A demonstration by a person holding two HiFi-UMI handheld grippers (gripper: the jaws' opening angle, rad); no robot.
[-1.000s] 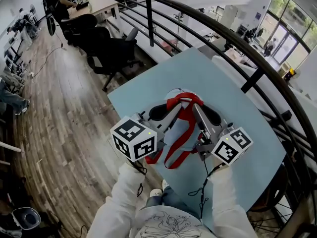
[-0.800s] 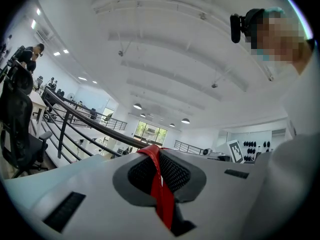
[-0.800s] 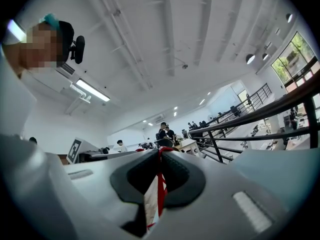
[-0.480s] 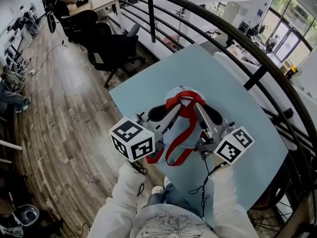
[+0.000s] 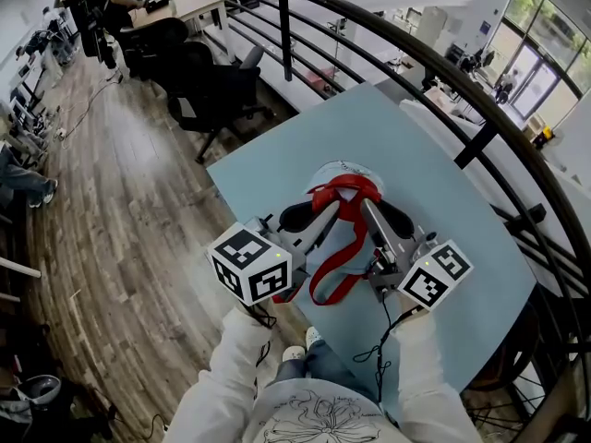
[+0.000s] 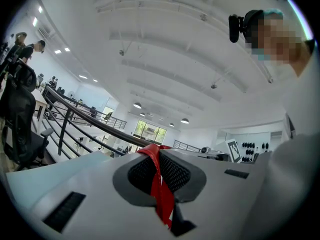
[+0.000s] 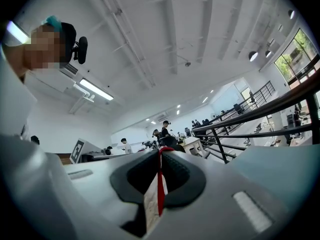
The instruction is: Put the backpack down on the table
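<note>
We wear white sleeves [image 5: 226,377] and a line-drawn white shirt [image 5: 314,415]; our grey left gripper [image 5: 314,212] and right gripper [image 5: 380,212] carry black-and-white marker cubes [image 5: 249,264], trailing black cables [image 5: 381,340].

Backpack [image 5: 342,173] body mostly hidden

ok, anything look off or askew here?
Nothing stands out. The left gripper and right gripper are each shut on a red strap of the backpack over the blue table; nothing spilled or damaged.
</note>
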